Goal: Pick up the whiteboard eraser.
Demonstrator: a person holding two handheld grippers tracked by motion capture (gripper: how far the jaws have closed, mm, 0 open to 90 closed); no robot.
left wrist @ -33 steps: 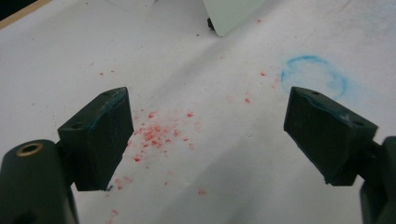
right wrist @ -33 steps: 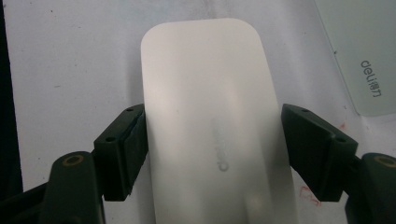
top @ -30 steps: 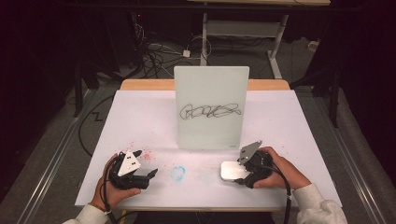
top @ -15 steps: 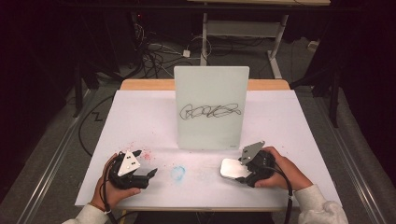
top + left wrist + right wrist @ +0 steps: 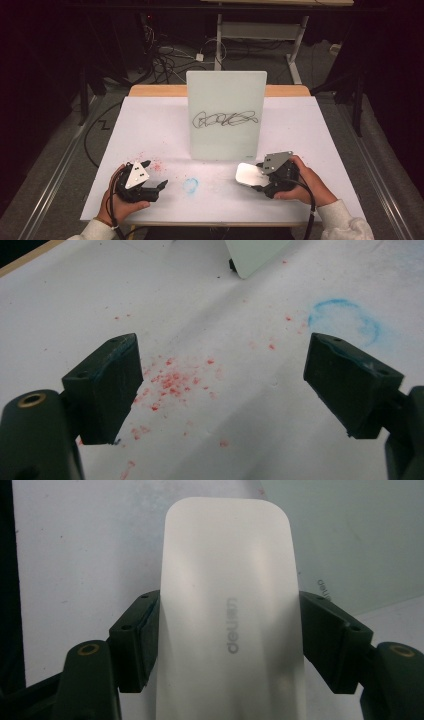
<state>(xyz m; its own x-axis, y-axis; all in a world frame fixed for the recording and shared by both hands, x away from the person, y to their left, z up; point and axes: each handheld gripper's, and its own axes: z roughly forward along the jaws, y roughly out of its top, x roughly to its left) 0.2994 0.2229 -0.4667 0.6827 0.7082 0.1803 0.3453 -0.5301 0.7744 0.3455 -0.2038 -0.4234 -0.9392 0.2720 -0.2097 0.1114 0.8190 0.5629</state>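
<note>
Your right gripper (image 5: 256,176) was clamped on the white eraser (image 5: 230,615), low over the surface (image 5: 150,125) just before the upright whiteboard (image 5: 226,115). Your left gripper (image 5: 152,175) sat jaws wide apart over red specks (image 5: 170,382), beside a blue smudge (image 5: 190,185).

Left tool (image 5: 153,176) jaws spread wide; right tool (image 5: 256,176) jaws clamped

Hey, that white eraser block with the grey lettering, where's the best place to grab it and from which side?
Grip the white eraser across its two long, straight sides, near the middle, coming in along its length from the person's end. It is a flat, rounded slab, narrow enough to fit the span. The right gripper already holds it so, fingers pressed to each long edge.
</note>
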